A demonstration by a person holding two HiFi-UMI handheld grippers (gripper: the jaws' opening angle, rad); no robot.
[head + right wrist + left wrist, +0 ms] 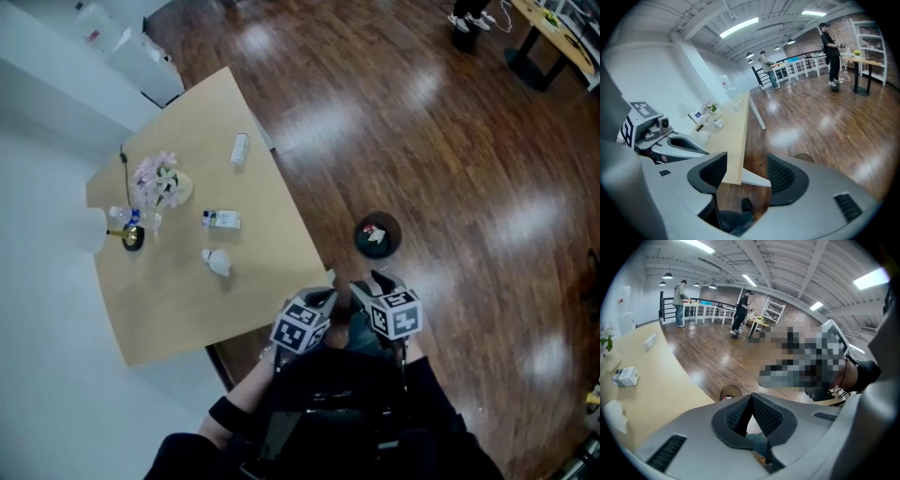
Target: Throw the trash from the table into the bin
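While both grippers are held close to the person's body at the near corner of the table [178,309], neither one carries anything. The left gripper [751,399] has its jaws clenched tip to tip with nothing between them. The right gripper [746,171] has its jaws released and standing apart, and only floor and the table's edge show through the gap.

Trash on the table:
- A crumpled paper [217,262] is nearest.
- A small box [221,219] lies just beyond it.
- A white tube [240,148] lies well apart, toward the far edge.

The flowers [161,180] at the left side are judged not to be trash.

The paper lies ahead and to the left of both grippers, so the left gripper is the nearer one. The bin [357,236] stands on the floor off the table's right edge, just ahead of the right gripper, with some scraps inside. Trash and bin therefore lie on opposite sides of the hands.

The paper is a lump with no long axis. The box lies with its long side across the head view, and the tube points toward the far edge.

In my judgement, the left gripper must open its jaws before any pick.
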